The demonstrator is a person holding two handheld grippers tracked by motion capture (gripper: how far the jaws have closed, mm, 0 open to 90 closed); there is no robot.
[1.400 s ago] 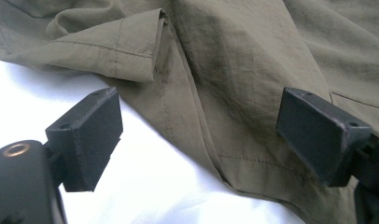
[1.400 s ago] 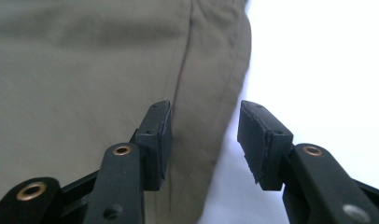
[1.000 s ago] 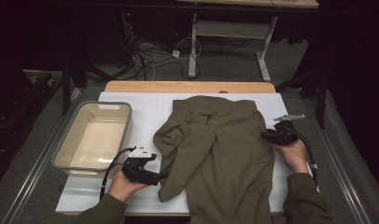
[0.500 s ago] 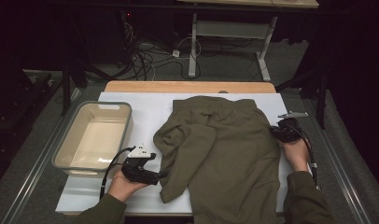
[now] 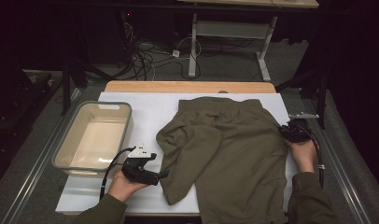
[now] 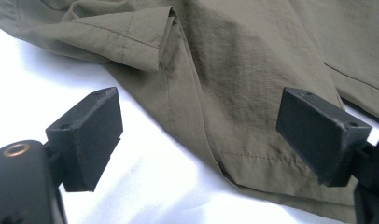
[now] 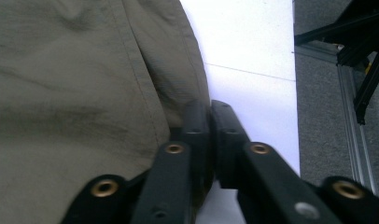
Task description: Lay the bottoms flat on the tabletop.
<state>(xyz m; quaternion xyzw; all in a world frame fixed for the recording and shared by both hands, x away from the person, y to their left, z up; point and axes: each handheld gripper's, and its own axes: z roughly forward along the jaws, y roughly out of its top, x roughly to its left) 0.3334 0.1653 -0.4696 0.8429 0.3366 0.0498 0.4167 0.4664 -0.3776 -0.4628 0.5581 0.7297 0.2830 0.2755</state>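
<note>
one olive garment (image 5: 234,154), one plastic bin (image 5: 92,140), and two hand-held grippers: left hand-held gripper (image 5: 163,175), right hand-held gripper (image 5: 284,132).

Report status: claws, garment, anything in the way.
Left claw open at the olive garment hem. Right claw nearly shut at its right edge, jaws just opening. Plastic bin off left, clear.

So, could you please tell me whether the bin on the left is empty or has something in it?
Empty: the high view shows the clear plastic bin with a bare bottom, while the olive garment lies beside it on the white table cover.
</note>
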